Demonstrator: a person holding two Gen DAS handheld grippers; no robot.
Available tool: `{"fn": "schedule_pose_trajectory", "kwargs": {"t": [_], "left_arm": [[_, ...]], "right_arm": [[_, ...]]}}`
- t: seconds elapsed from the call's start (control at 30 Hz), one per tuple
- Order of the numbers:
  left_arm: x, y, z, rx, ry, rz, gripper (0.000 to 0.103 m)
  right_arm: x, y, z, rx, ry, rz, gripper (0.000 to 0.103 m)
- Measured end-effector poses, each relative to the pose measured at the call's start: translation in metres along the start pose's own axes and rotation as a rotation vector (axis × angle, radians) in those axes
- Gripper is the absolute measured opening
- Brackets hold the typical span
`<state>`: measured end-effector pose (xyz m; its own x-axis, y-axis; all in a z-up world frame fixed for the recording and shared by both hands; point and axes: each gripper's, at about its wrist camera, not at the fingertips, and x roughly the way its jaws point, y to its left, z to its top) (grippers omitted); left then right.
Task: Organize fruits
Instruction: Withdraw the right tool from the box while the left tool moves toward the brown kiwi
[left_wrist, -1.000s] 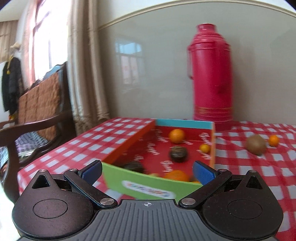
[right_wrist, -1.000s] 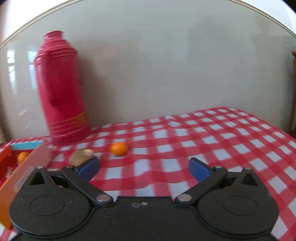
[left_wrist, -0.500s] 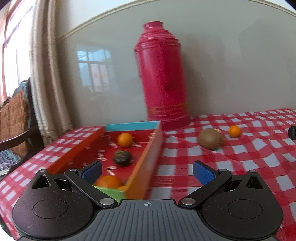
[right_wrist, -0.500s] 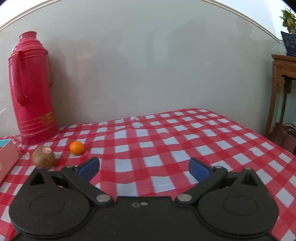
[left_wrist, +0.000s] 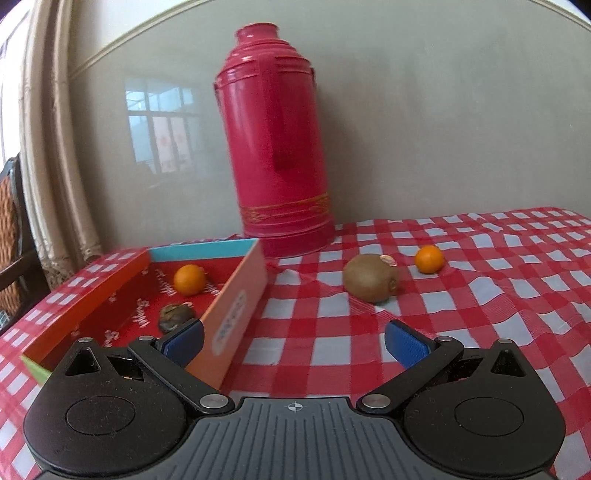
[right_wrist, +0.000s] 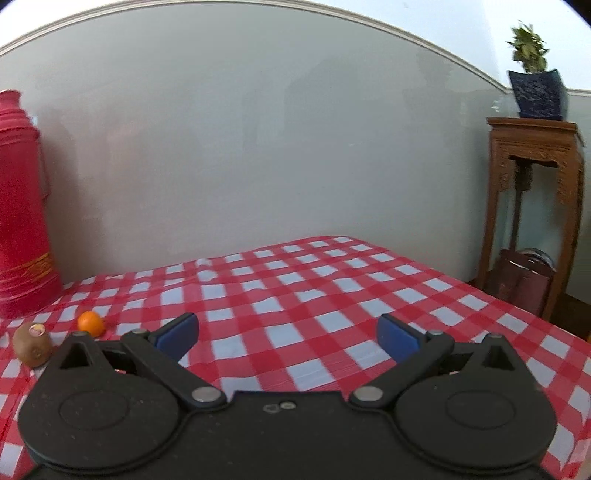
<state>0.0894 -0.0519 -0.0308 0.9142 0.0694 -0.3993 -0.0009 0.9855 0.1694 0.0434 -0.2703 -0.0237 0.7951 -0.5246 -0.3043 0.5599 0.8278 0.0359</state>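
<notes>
Fruit status: kiwi (left_wrist: 370, 277) w/ small sticker lies on red-and-white checked tablecloth (left_wrist: 480, 295), outside the box, just R of its orange side wall; small orange (left_wrist: 429, 259) sits near it, a bit further back and R, not touching. Both also seen in R wrist view at far L edge: kiwi (right_wrist: 32, 343), small orange (right_wrist: 90, 322). Box (left_wrist: 236, 306) is open-topped, red inside w/ print, teal far wall, green strip at near L corner; holds one orange fruit (left_wrist: 190, 279) toward the back and a dark wrinkled item (left_wrist: 176, 315) nearer the camera — prob. a fruit, but view too soft to say which kind. Red thermos flask (left_wrist: 280, 147) stands upright behind box and kiwi, against the grey wall. L gripper (left_wrist: 293, 341): blue pads wide apart, nothing between them; L pad (left_wrist: 183, 340) overlaps the box's R wall in the picture, contact cannot be judged; R pad over bare cloth in front of the kiwi, apart from it. R gripper (right_wrist: 286, 334): pads likewise spread, empty, over open cloth well R of both loose fruits. Bkgd, R wrist view: carved wooden stand (right_wrist: 535, 206) w/ potted plant (right_wrist: 537, 85) on top, at R beyond table edge. L wrist view: curtain (left_wrist: 55, 147) at L, window reflection on wall.
</notes>
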Motion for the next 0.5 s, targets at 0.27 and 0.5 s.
{"fn": "schedule_pose_trajectory", "kwargs": {"t": [0.27,0.5], "left_arm": [[0.020,-0.020,0.013,0.014,0.032,-0.038,0.103],[0.036,-0.034,0.022,0.036,0.056,-0.066,0.103]], "right_arm": [[0.001,-0.009,0.001,0.042,-0.028,-0.075,0.097],[0.003,-0.008,0.001,0.039,-0.014,-0.070,0.097]]}}
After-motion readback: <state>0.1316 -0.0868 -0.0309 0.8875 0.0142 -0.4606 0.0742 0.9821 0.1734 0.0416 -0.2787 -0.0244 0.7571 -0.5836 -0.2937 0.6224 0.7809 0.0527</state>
